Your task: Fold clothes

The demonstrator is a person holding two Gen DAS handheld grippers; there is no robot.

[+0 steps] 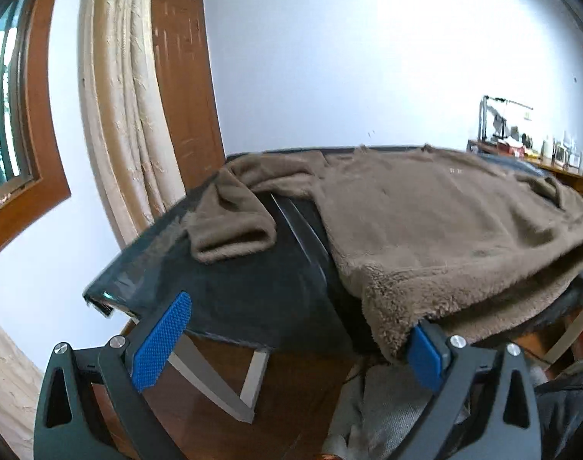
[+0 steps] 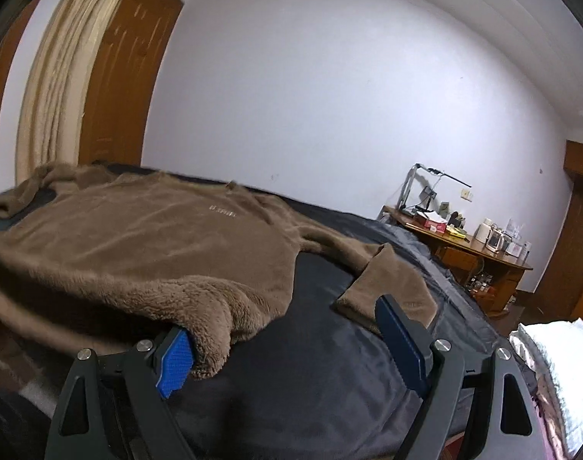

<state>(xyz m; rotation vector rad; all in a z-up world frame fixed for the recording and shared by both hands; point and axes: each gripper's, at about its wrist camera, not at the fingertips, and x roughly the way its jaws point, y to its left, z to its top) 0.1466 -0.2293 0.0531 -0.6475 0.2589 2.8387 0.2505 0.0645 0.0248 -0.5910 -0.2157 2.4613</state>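
Spread tongs (image 1: pixel 291 345) beside fleece sweater (image 1: pixel 425 222)

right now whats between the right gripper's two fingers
In the right wrist view, the right gripper is open; only bare dark sheet lies between its fingers. The sweater hem drapes over the left one, and the sleeve cuff sits behind the right one.

One brown fleece top (image 1: pixel 425 211) — two sleeves; two claws — four blue pads.
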